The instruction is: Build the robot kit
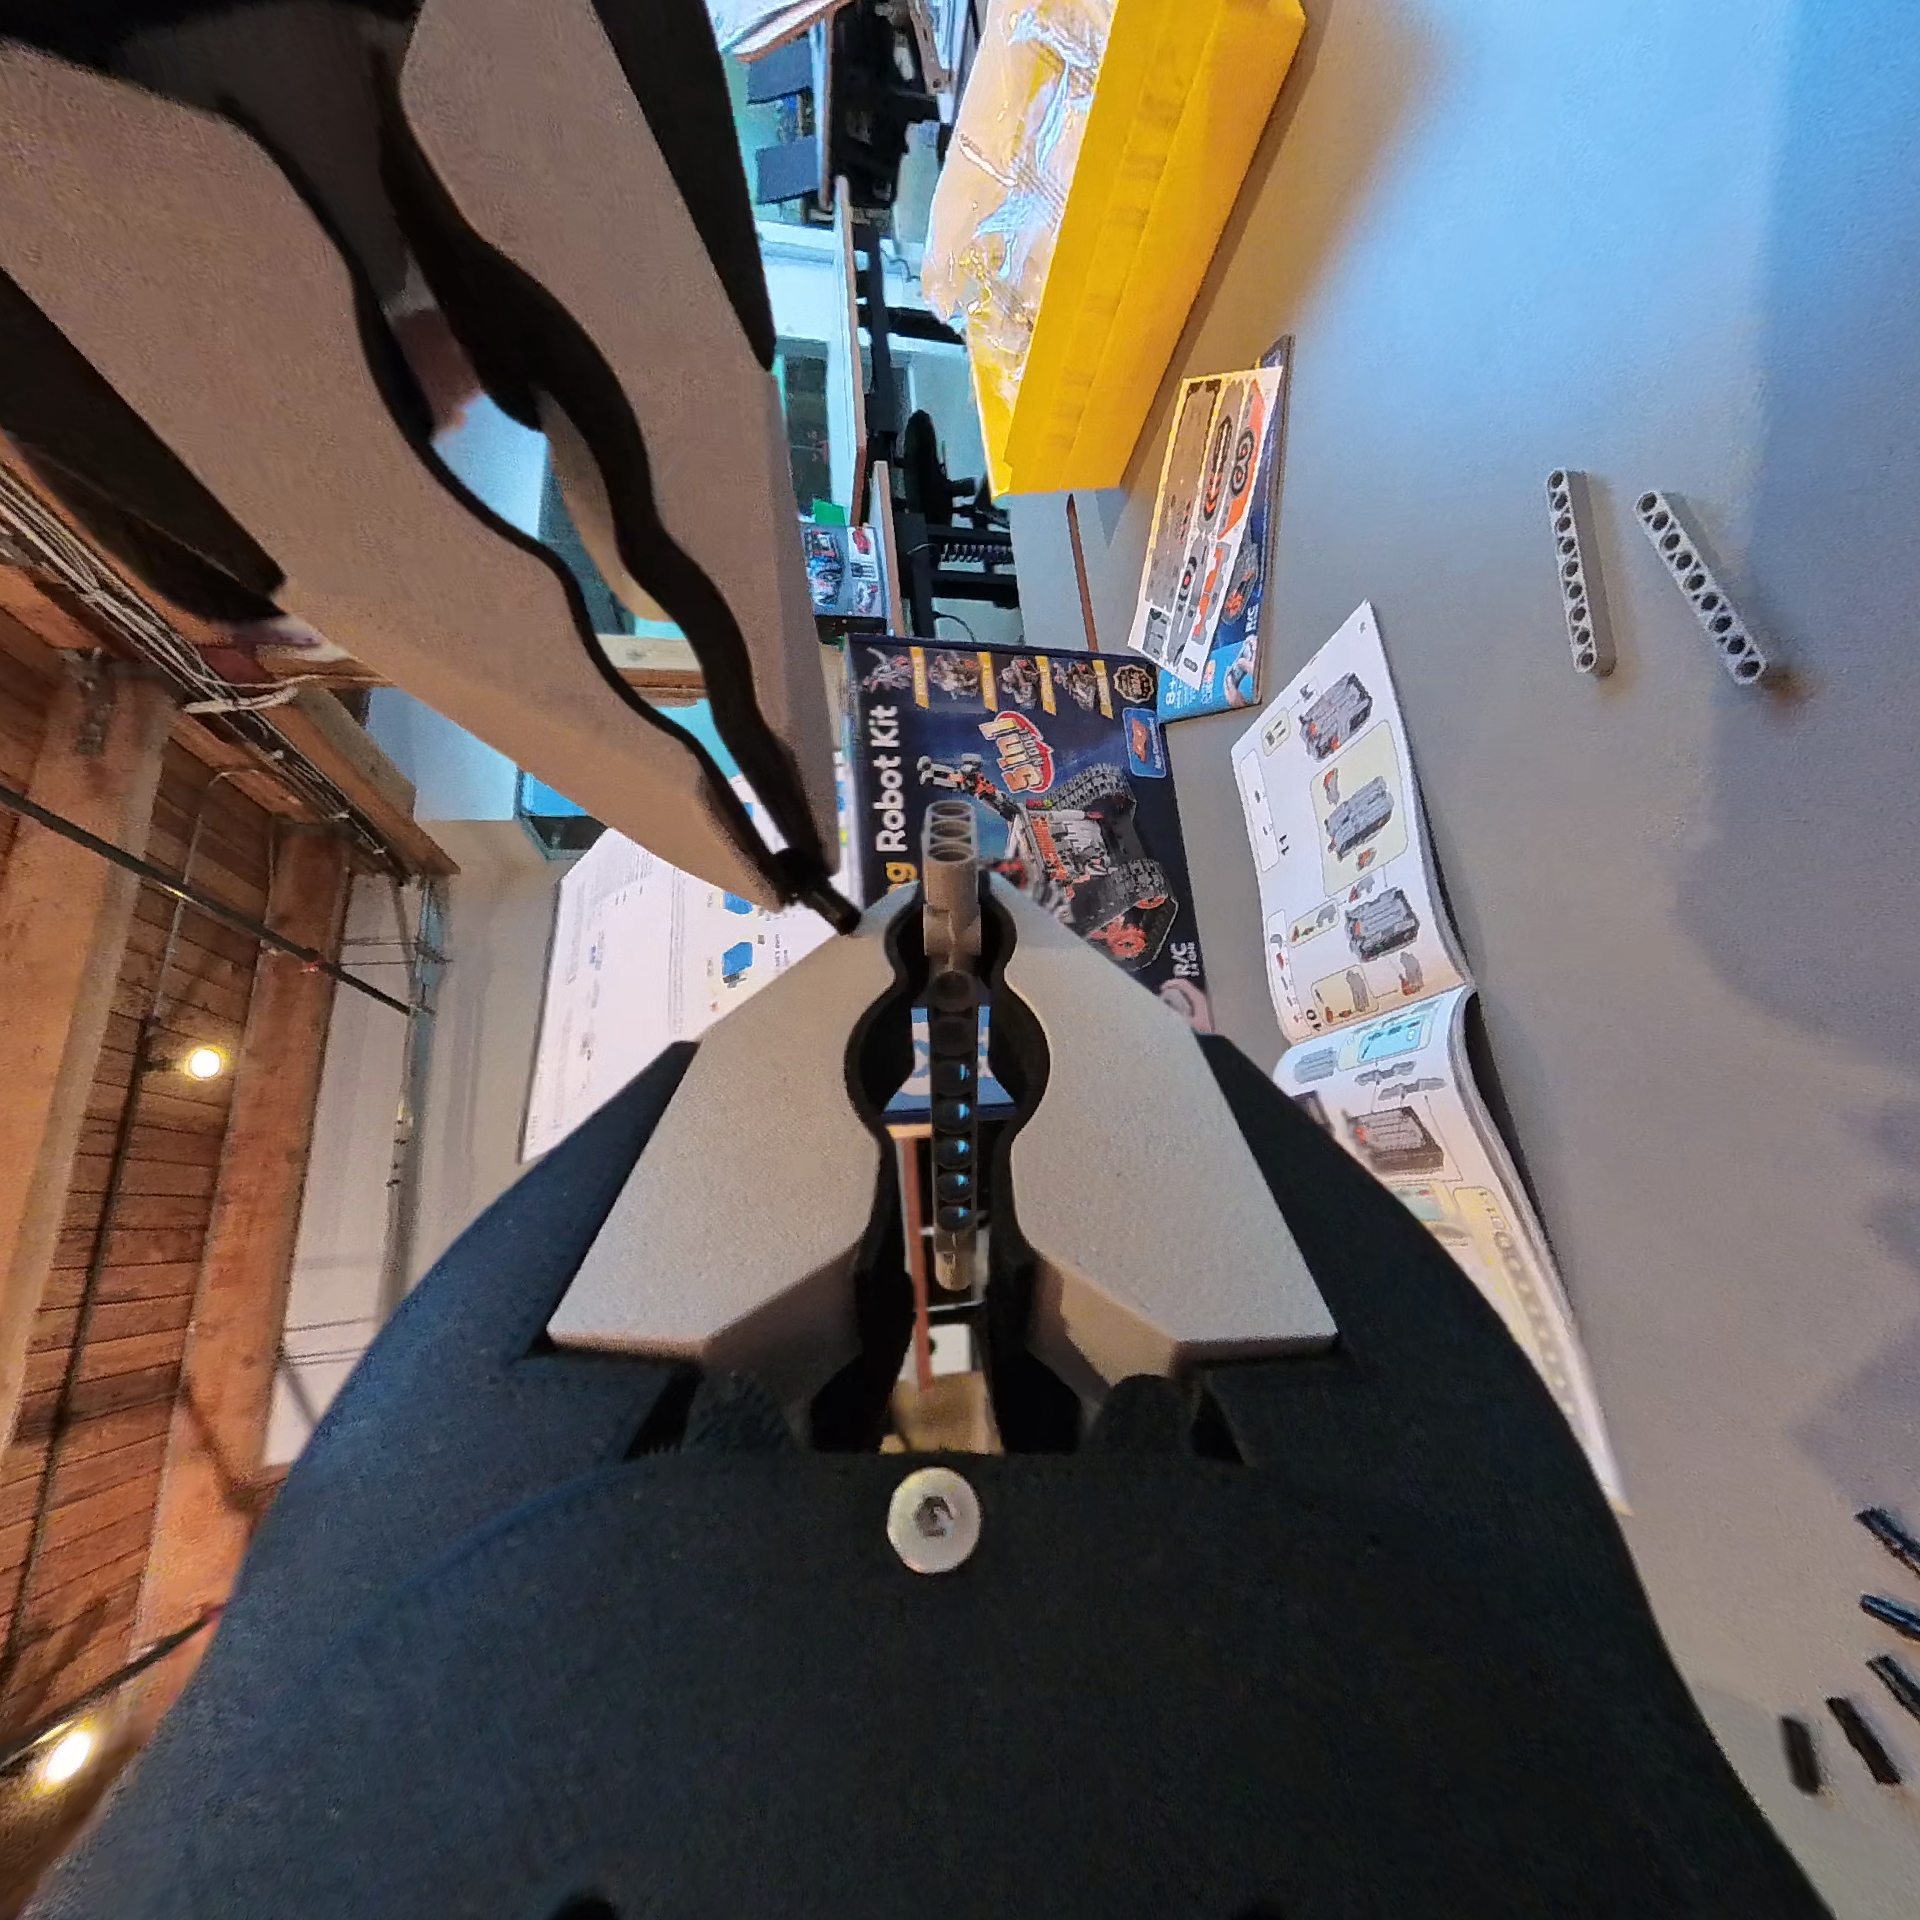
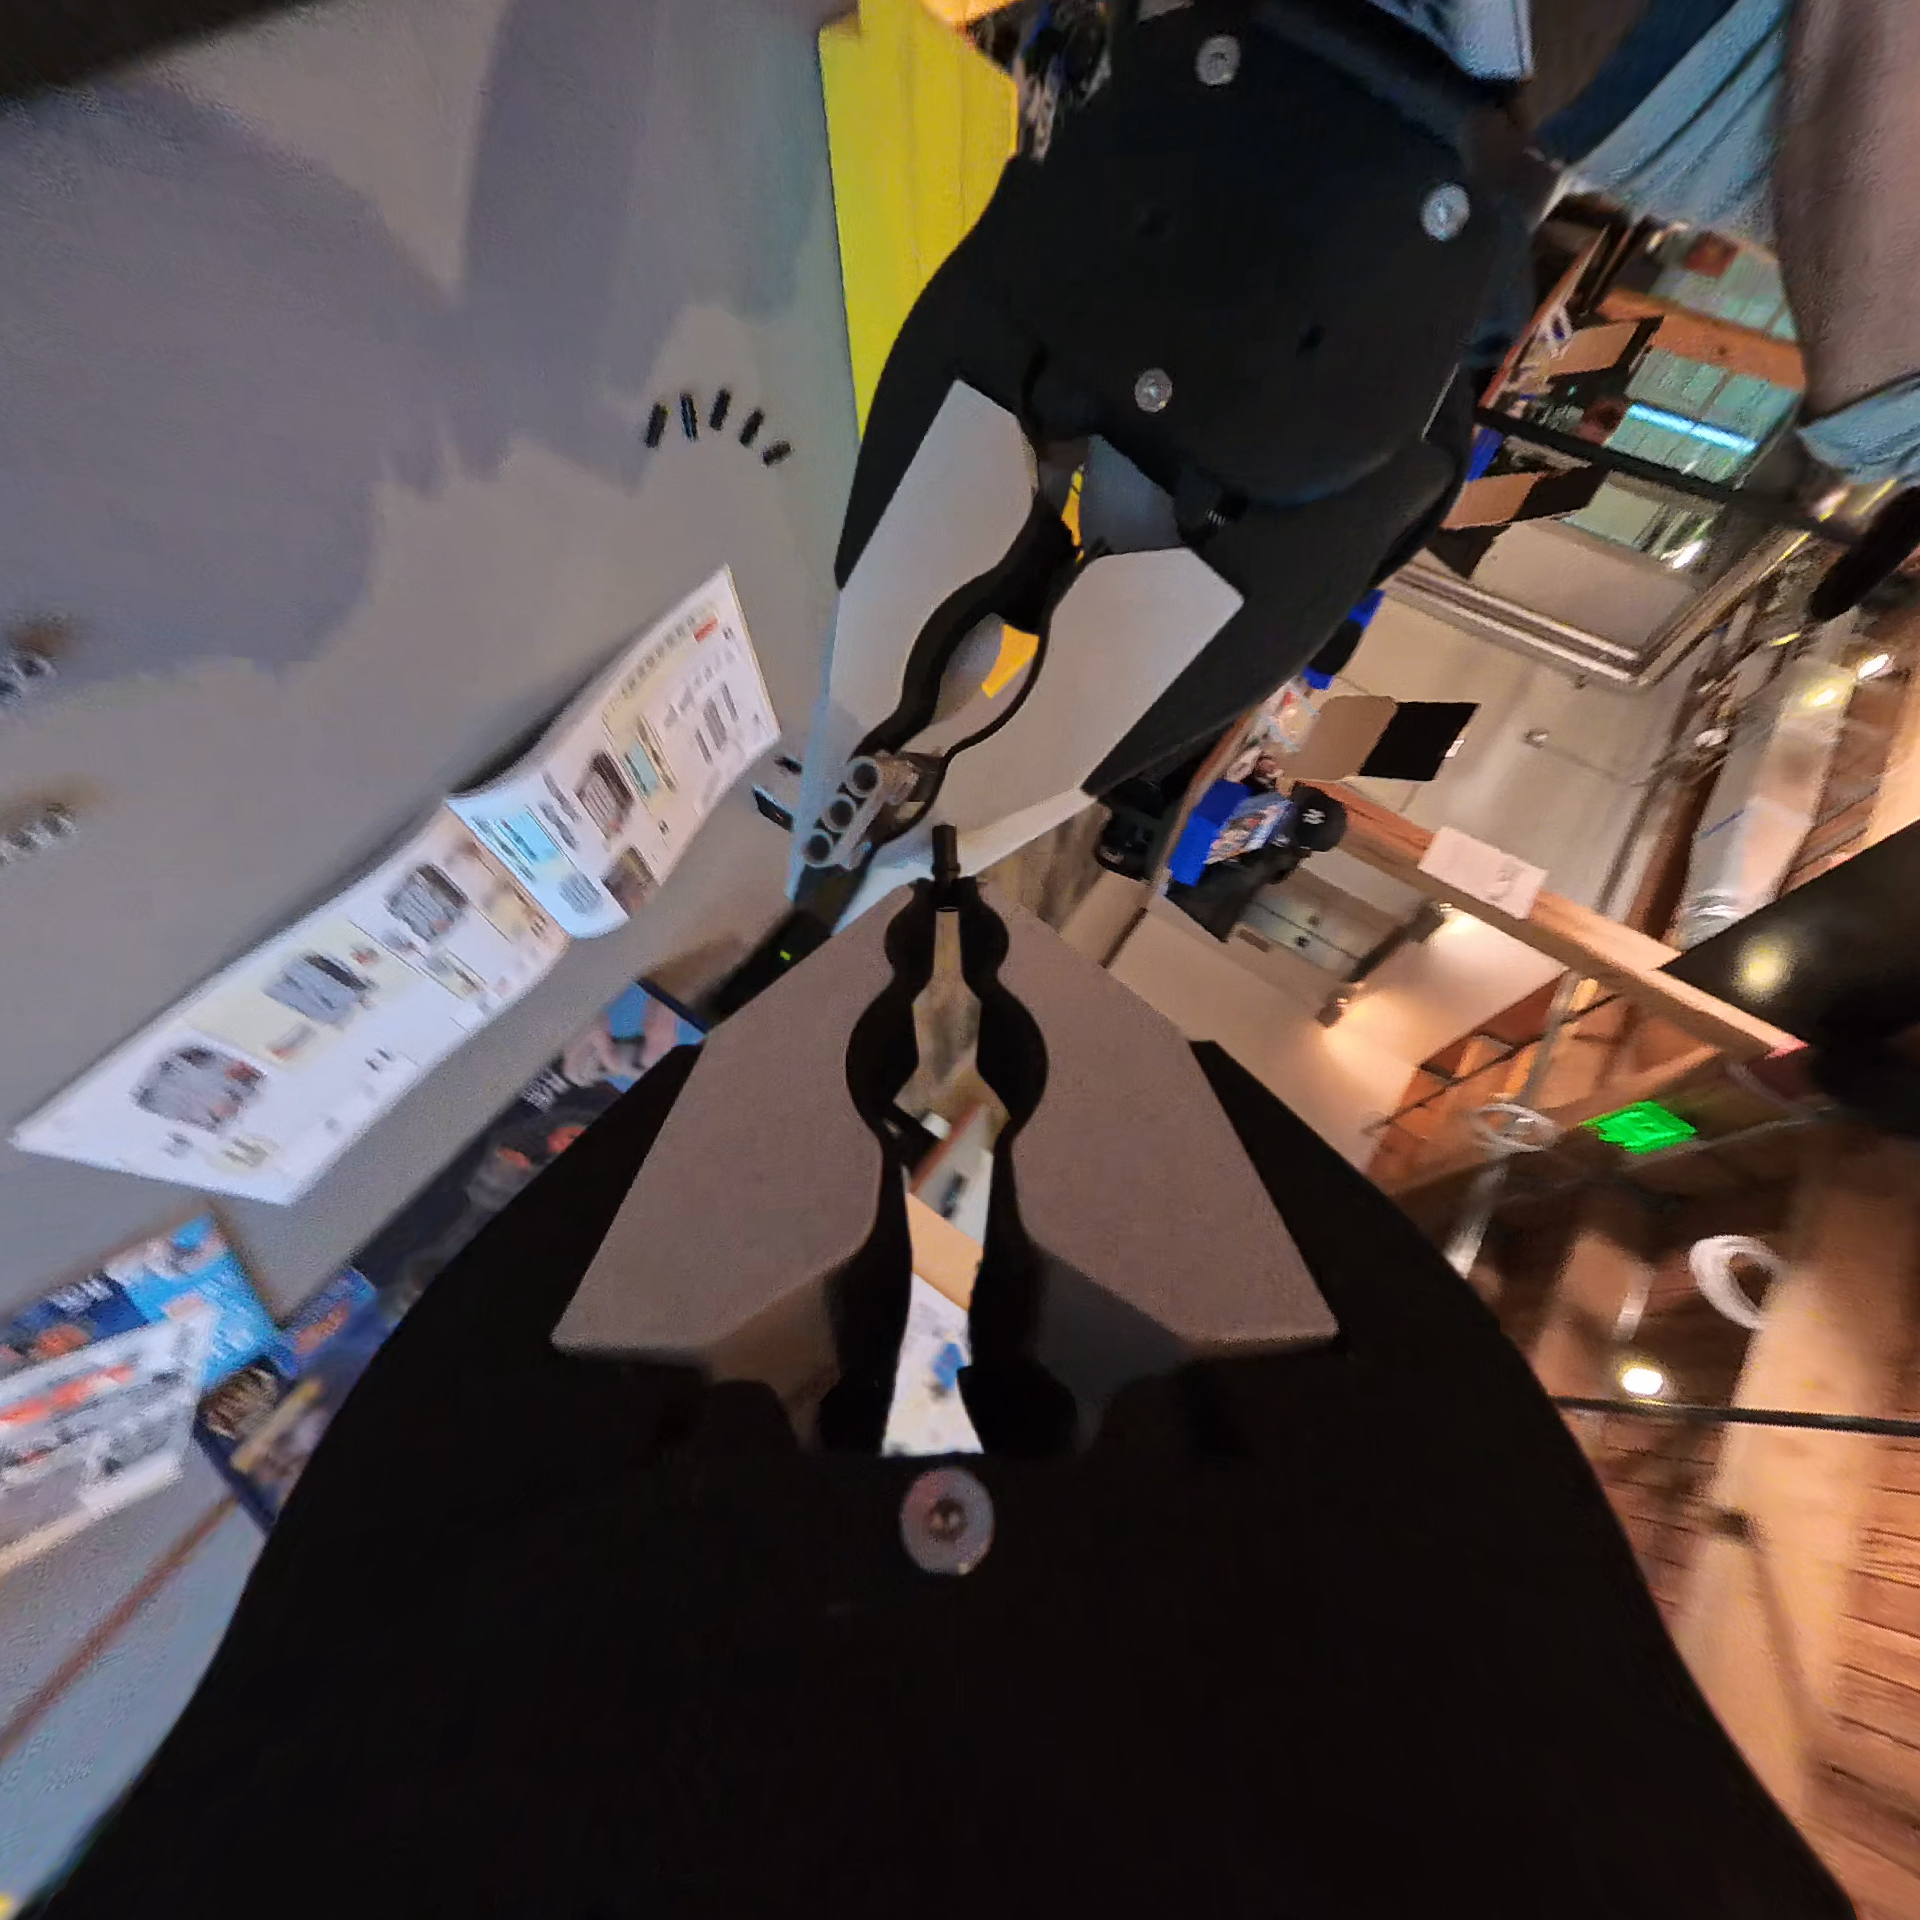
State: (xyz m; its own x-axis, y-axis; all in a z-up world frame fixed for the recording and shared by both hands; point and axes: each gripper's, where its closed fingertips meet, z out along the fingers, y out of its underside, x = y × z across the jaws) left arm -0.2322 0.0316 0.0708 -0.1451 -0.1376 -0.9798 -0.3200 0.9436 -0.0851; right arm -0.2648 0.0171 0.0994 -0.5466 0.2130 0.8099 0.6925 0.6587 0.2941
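Misalignment is the main danger: the left tongs [image 1: 951, 883] are closed on a grey holed beam [image 1: 951, 831], held in the air above the counter [image 1: 1662, 312], while the right tongs [image 2: 943, 883] pinch a small black peg [image 2: 943, 847] just beside the beam's end. Both grips are at the very tips; a skewed push could twist either piece loose and drop it onto the open booklet [image 1: 1351, 831] below.

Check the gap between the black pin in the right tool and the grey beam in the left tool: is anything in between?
Nothing visible. The black pin in the right tool is just off the grey beam, clamped in the left tool, with open air between them.
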